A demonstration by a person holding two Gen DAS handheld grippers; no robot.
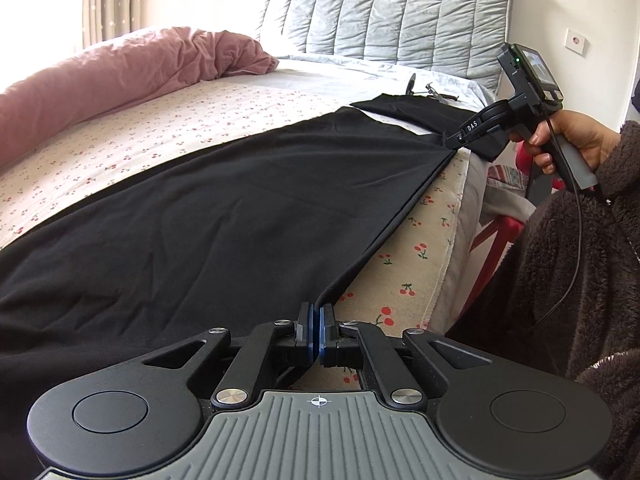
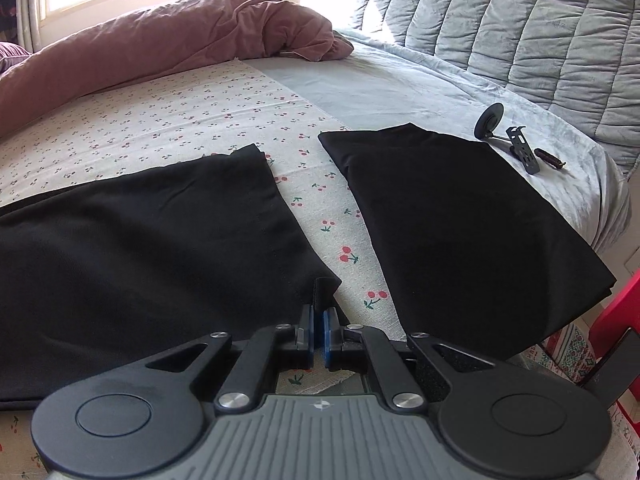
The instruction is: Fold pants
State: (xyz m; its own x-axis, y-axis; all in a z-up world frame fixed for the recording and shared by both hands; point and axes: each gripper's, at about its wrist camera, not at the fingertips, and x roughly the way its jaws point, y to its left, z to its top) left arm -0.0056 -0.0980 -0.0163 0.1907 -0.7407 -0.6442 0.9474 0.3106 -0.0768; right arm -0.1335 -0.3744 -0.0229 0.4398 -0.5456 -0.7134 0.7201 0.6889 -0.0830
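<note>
Black pants (image 1: 224,208) lie spread along the cherry-print bed sheet (image 1: 152,128). My left gripper (image 1: 319,312) is shut on the pants' near edge, which runs taut toward my right gripper (image 1: 454,142). In the right wrist view my right gripper (image 2: 319,314) is shut on the corner of the pants' hem (image 2: 324,284); the pant leg (image 2: 152,232) stretches left. A second black folded piece (image 2: 452,220) lies apart to the right, near the bed edge.
A rolled pink duvet (image 2: 180,36) lies along the far side. A grey quilted headboard (image 2: 520,28) stands behind. A small black mirror-like tool and clip (image 2: 516,144) lie on the grey blanket. A red stool (image 1: 496,236) stands beside the bed.
</note>
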